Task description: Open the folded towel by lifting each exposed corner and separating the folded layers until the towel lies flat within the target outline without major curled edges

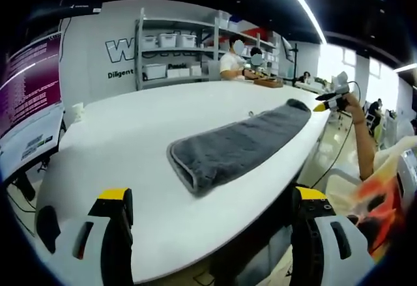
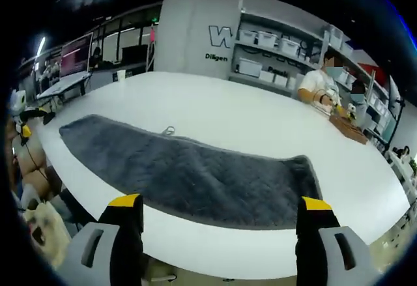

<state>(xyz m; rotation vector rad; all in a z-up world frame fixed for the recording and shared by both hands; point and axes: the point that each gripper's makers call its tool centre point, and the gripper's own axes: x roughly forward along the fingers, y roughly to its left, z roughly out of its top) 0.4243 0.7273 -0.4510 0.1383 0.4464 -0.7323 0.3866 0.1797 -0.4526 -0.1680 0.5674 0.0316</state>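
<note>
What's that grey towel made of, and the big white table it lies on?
The grey towel looks like soft plush fabric, perhaps microfibre: its surface is fuzzy and matte, with a stitched hem along the edge. The white table seems a hard, smooth laminate or painted board with a faint sheen; the exact material is unclear.

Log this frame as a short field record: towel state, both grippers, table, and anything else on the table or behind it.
towel: grey towel, folded into a long strip, lying flat near the table edge
left gripper: open, short of the towel's end, holding nothing
right gripper: open, at the towel's long side, holding nothing
table: white table
other item: small clip-like object beside the towel, too small to identify
target outline: cannot make one out
background: seated person at the far side; shelving with white bins
</note>
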